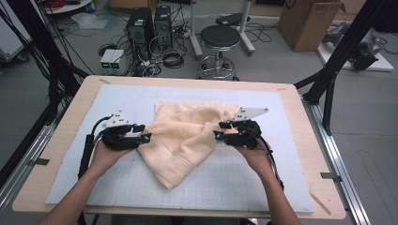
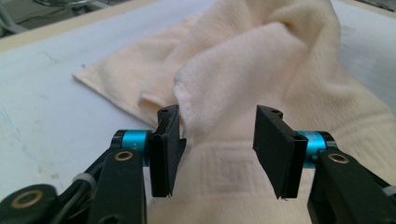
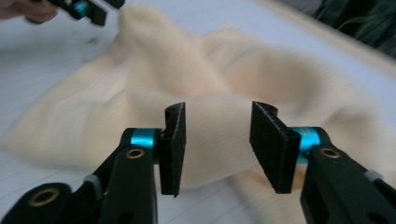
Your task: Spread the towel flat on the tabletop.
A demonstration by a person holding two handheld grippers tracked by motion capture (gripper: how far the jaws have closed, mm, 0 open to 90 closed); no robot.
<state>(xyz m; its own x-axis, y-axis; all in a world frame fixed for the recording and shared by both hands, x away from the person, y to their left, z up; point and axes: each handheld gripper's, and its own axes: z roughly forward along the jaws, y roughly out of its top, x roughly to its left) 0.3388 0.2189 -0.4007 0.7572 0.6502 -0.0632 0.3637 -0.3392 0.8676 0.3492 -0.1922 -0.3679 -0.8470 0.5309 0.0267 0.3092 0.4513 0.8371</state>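
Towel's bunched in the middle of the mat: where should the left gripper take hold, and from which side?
Probably the raised fold edge of the towel, right ahead of the left gripper. Come in level from the towel's left side: that edge stands up off the mat, and the open jaws already frame it, so they can close across it.

1. Wooden table (image 1: 65, 140) carried a pale gridded mat (image 1: 234, 183).
2. Black round stool (image 1: 219, 37) stood behind it.
3. Two computer towers (image 1: 150, 28) (cables around), cardboard box (image 1: 307, 23) far right.
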